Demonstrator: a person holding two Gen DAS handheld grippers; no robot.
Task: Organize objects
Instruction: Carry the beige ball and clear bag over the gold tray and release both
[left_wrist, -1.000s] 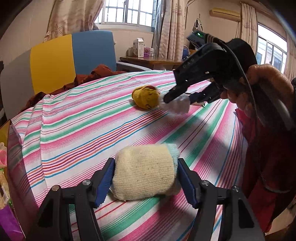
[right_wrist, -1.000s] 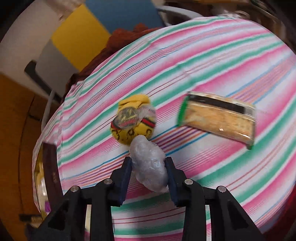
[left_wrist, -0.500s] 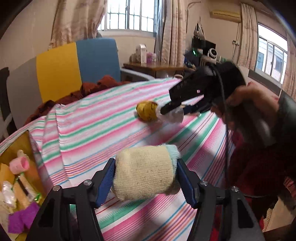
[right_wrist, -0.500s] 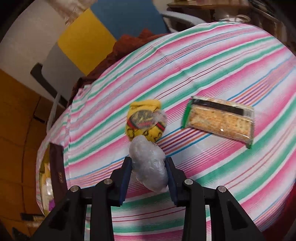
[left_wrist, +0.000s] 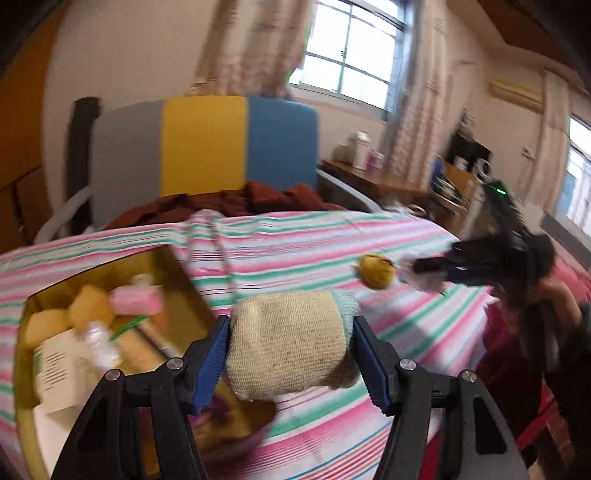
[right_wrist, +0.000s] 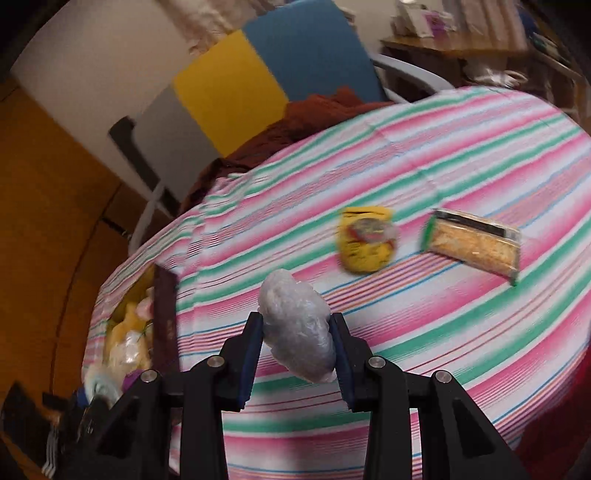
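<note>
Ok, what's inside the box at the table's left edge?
The box holds yellow sponge-like blocks, a pink item, a white carton and crinkled plastic. The sock roll in the left gripper hides its near corner.

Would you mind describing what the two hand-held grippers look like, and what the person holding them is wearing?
Both are alike. The left hand-held gripper and the right hand-held gripper each have two angular black plastic arms with silver screws at the joints and blue pads on the inner faces of the fingers. In the left wrist view the right unit shows a small green light on top. The person's clothing is blurred: a dark sleeve and something red.
</note>
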